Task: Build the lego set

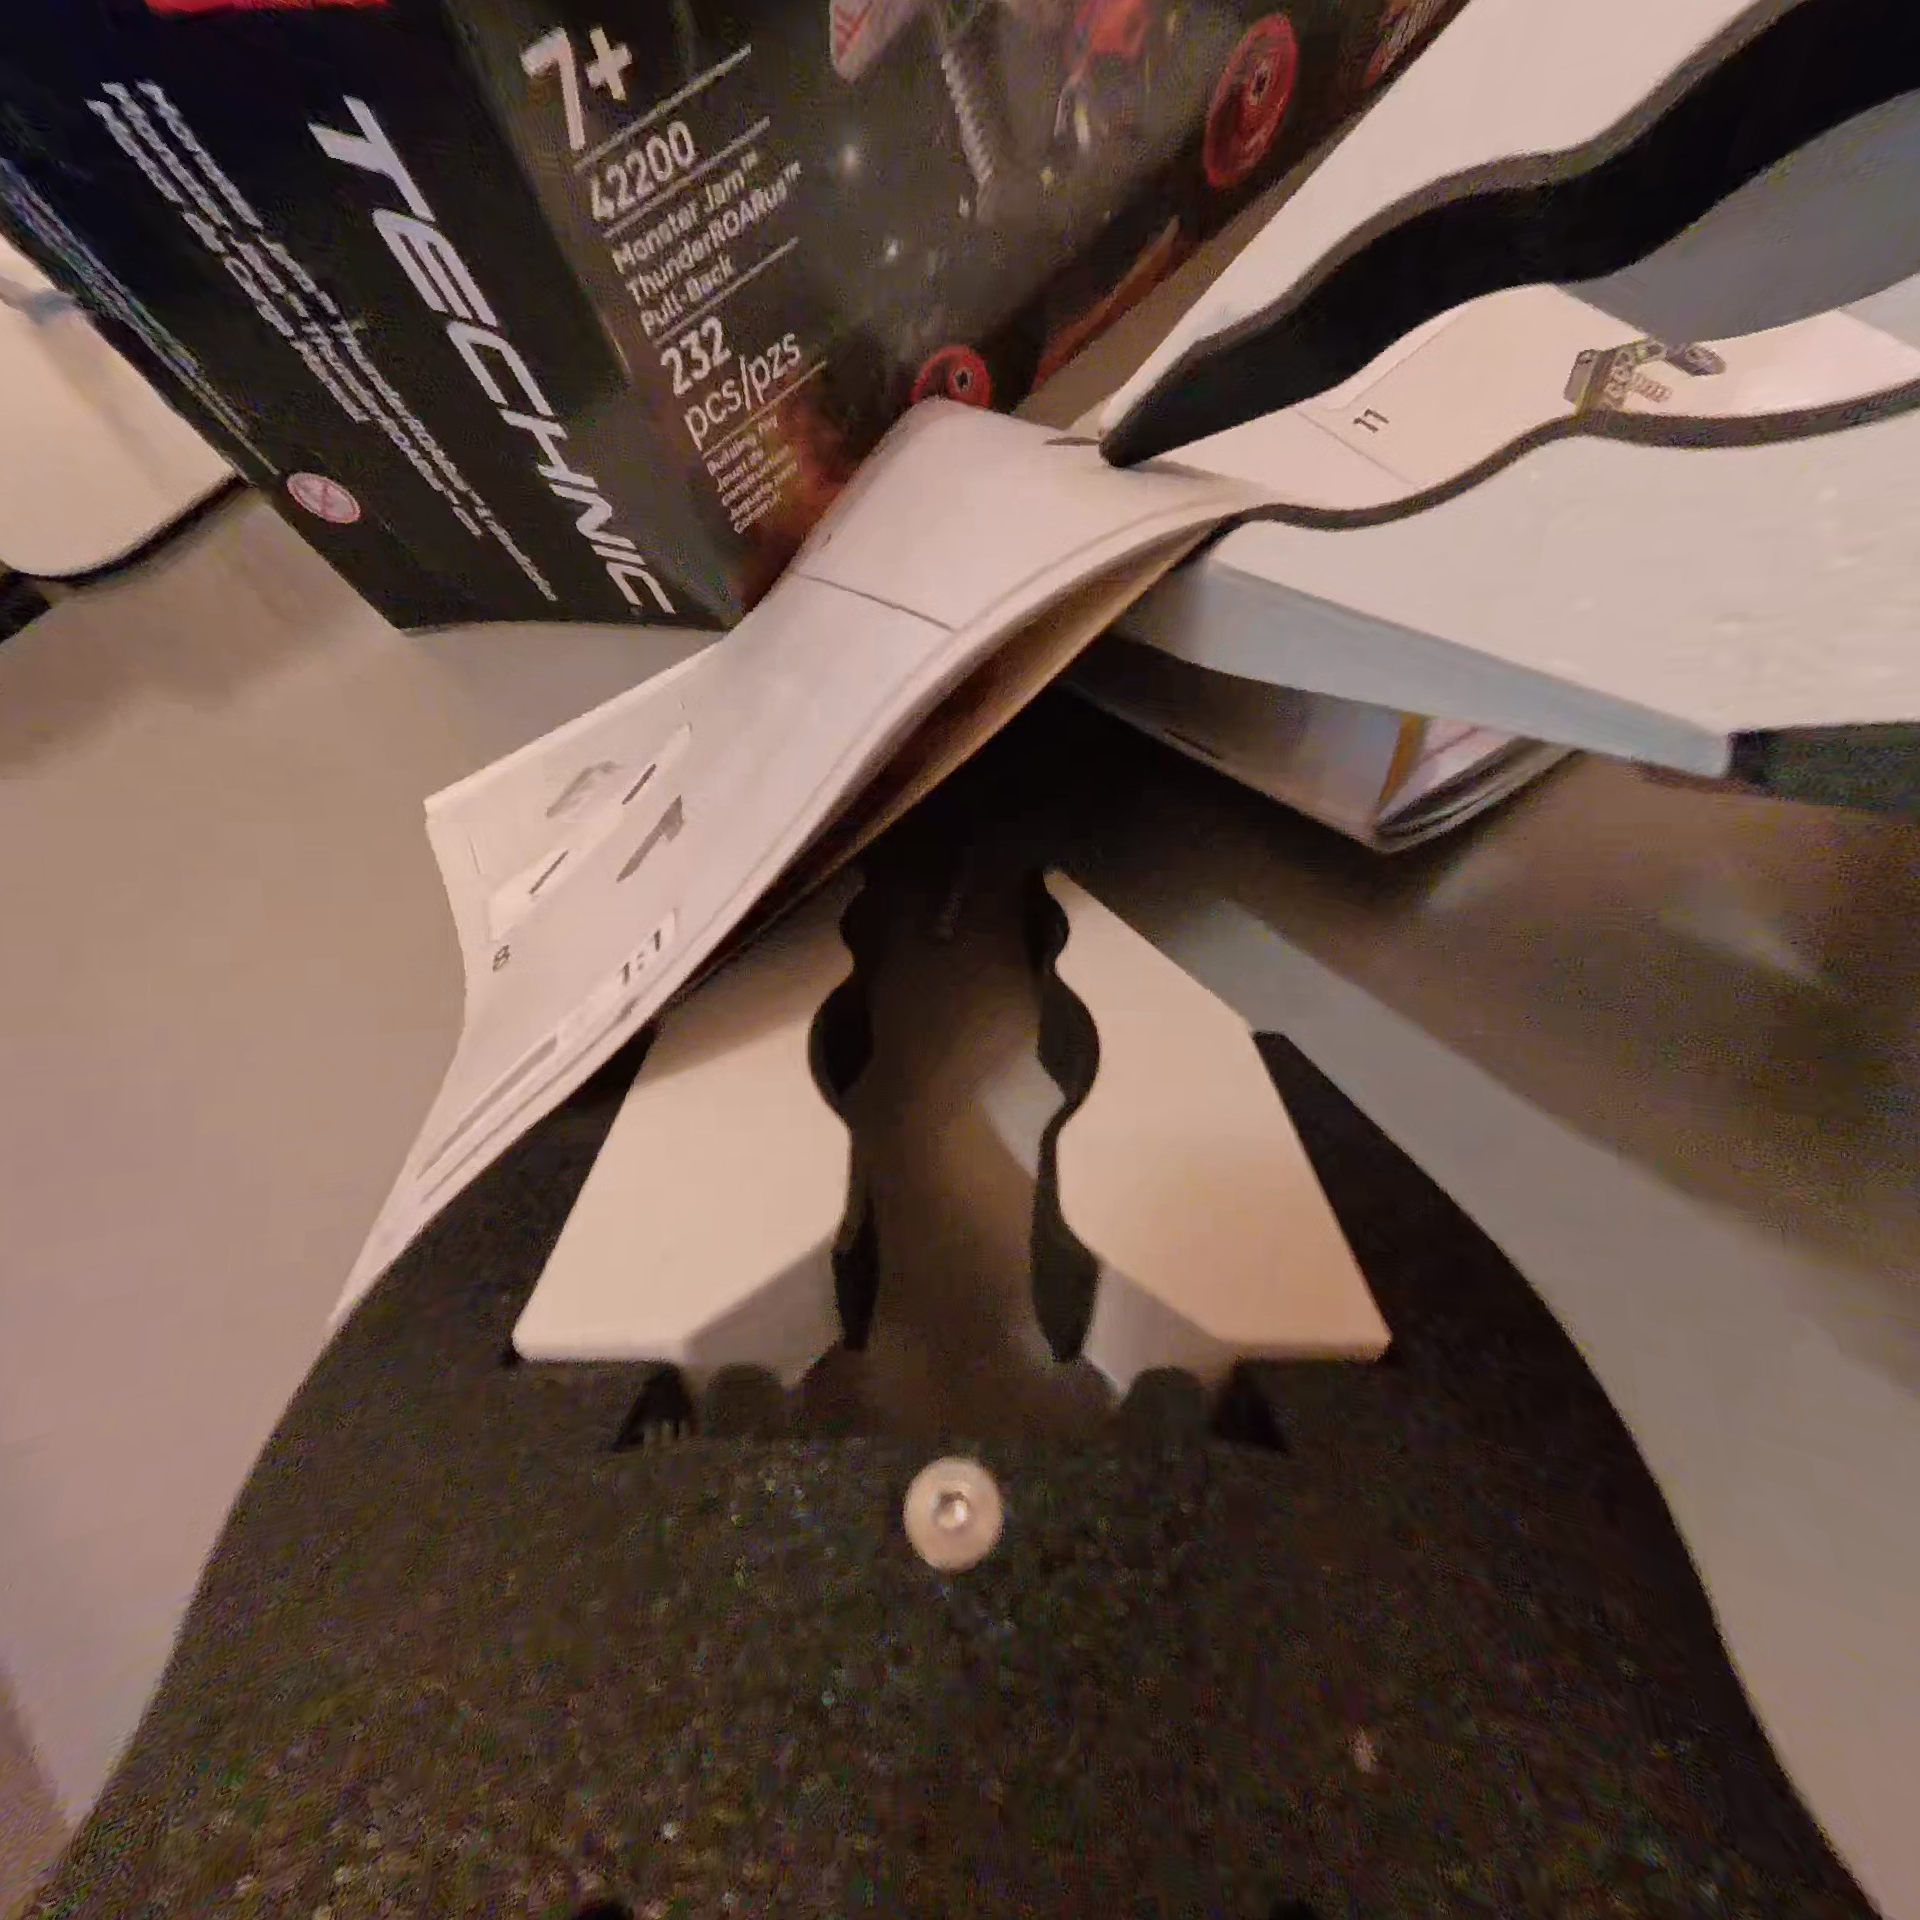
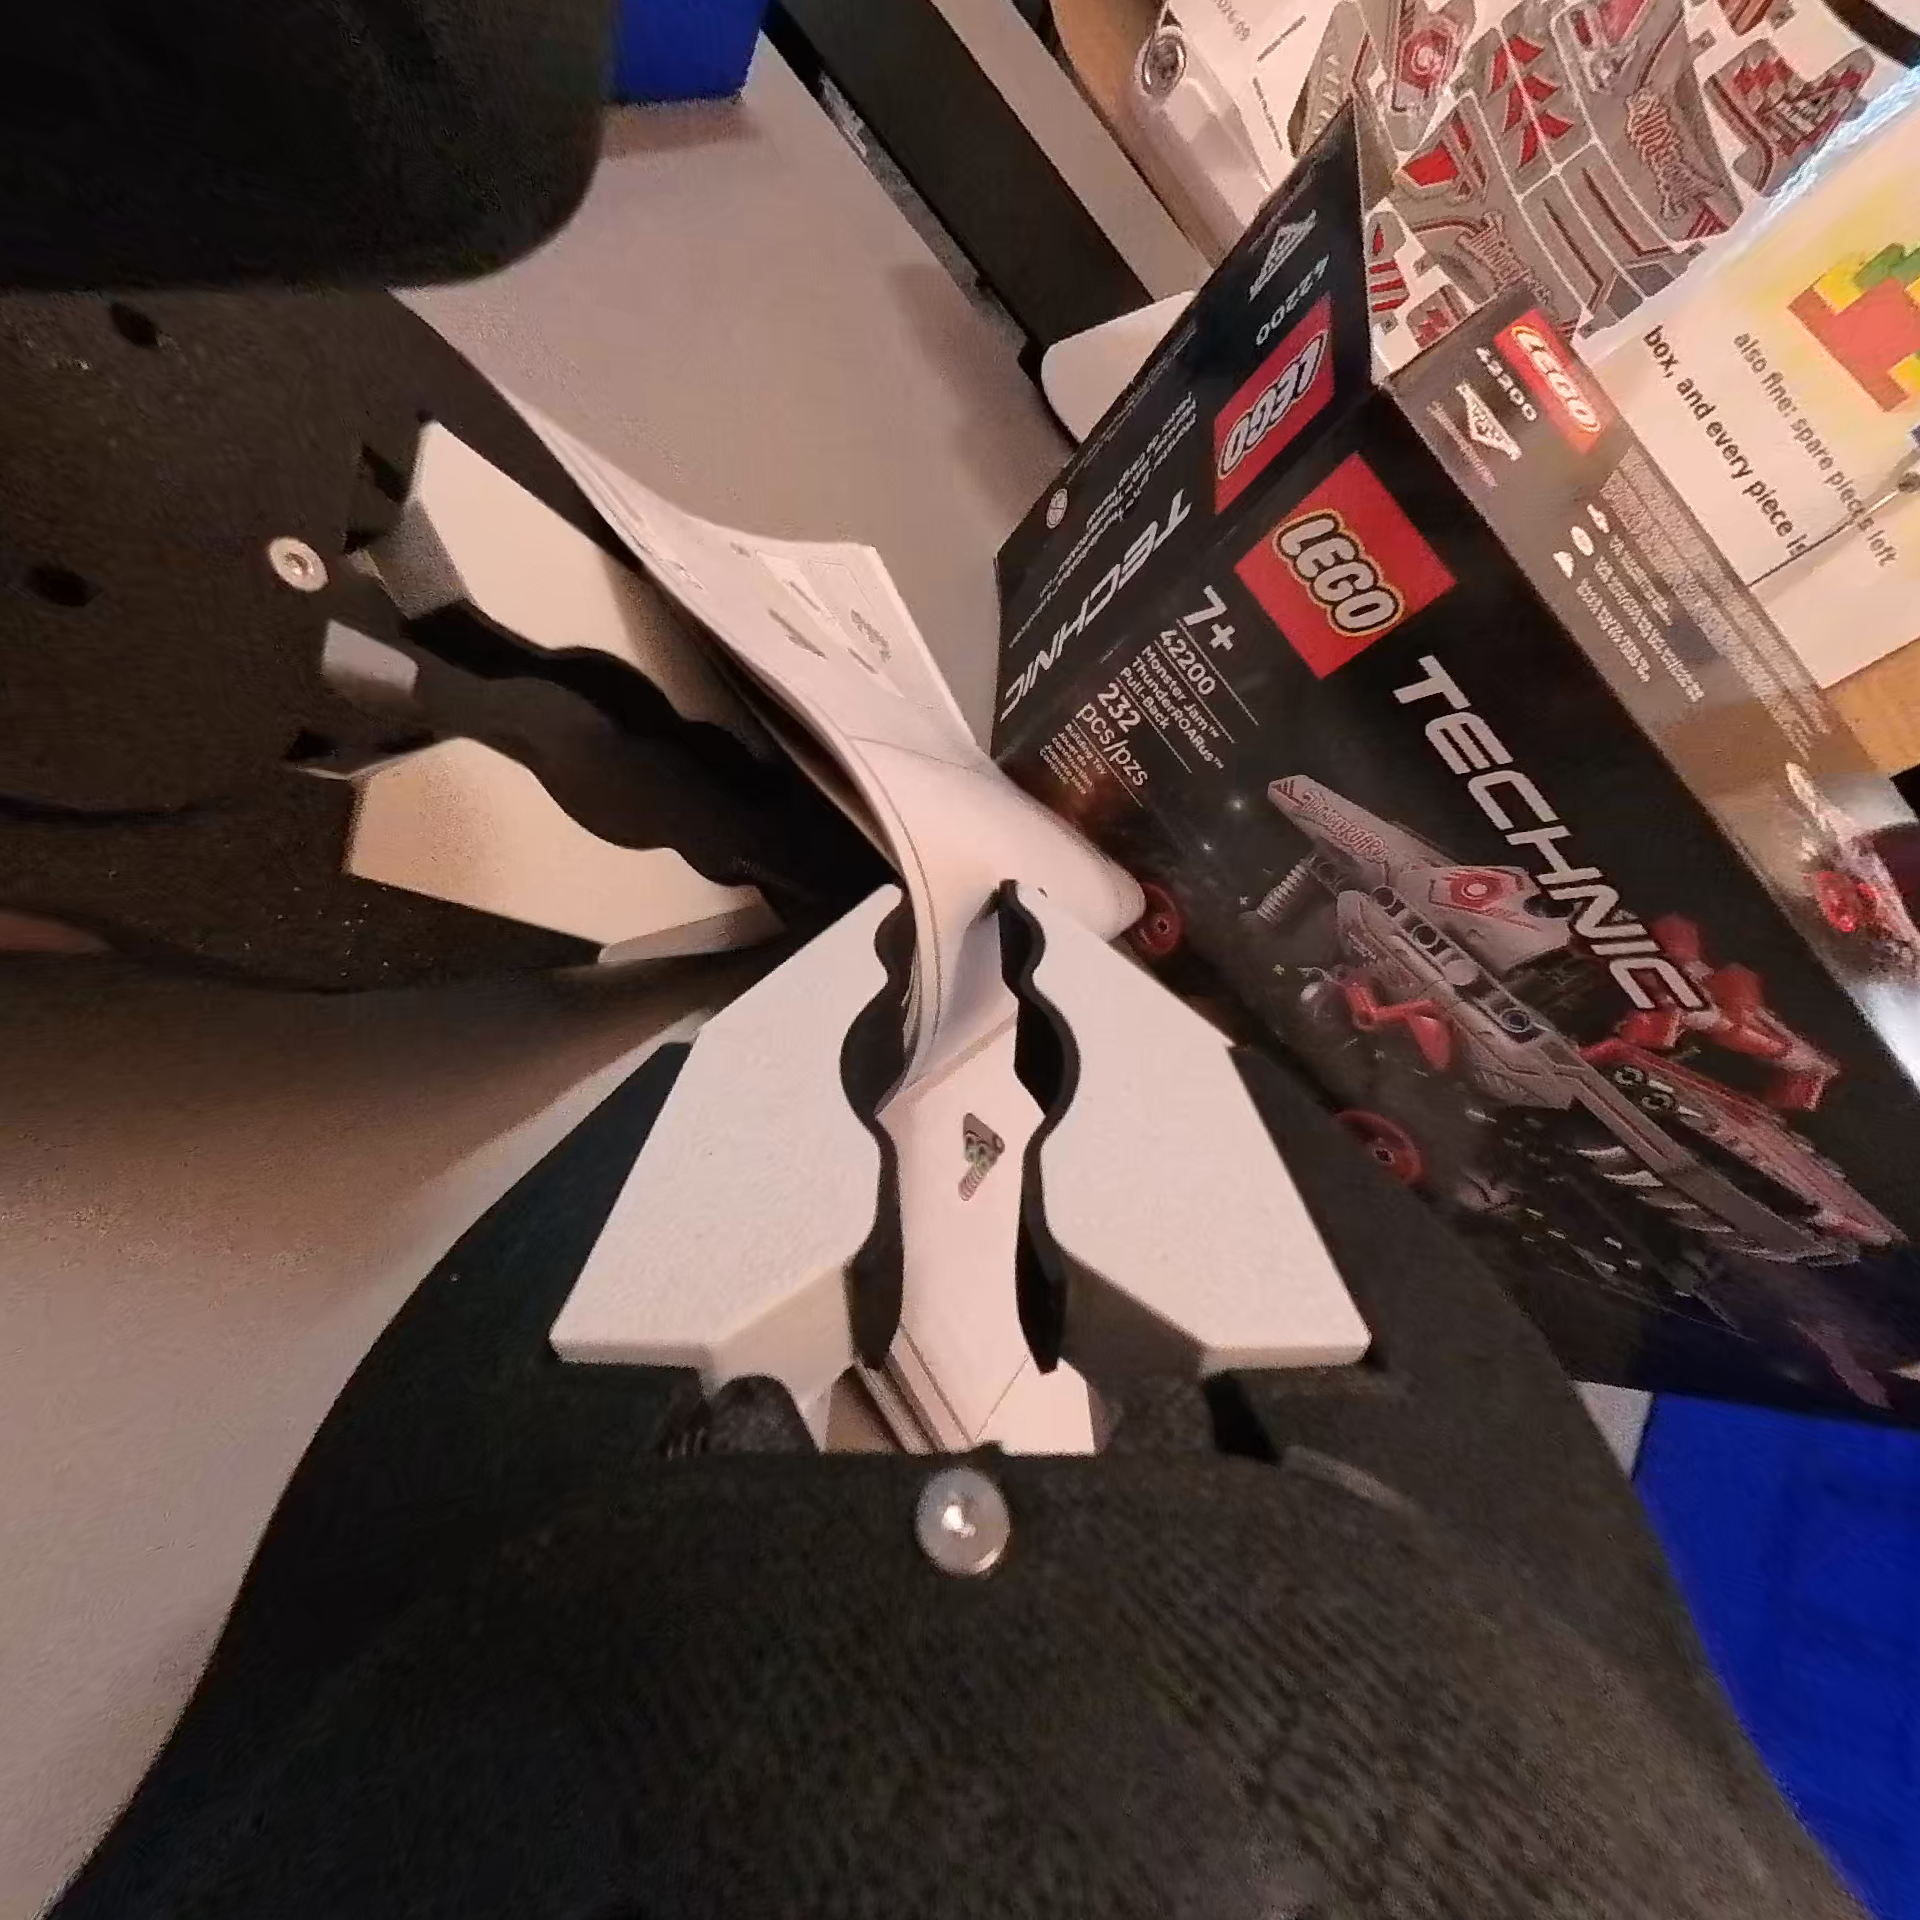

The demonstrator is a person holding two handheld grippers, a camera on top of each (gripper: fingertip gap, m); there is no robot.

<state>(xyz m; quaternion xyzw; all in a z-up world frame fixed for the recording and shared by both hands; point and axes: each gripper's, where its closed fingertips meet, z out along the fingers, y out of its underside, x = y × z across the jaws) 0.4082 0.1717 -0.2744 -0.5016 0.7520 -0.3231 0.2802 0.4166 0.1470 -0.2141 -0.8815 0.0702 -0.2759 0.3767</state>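
The white instruction booklet is half open and lifted off the table, next to the black lego box. My right gripper is shut on a bundle of its pages, with the booklet curving away from the fingertips. In the left wrist view the right gripper pinches the booklet near its spine. My left gripper is open and sits under the booklet's left half, which rests on the left finger. Nothing shows between its jaws. It also shows in the right wrist view.
The lego box stands upright just behind the booklet. Behind it lie a sticker sheet and a printed paper sheet. The pale table spreads to the left. A blue surface is at the lower right.
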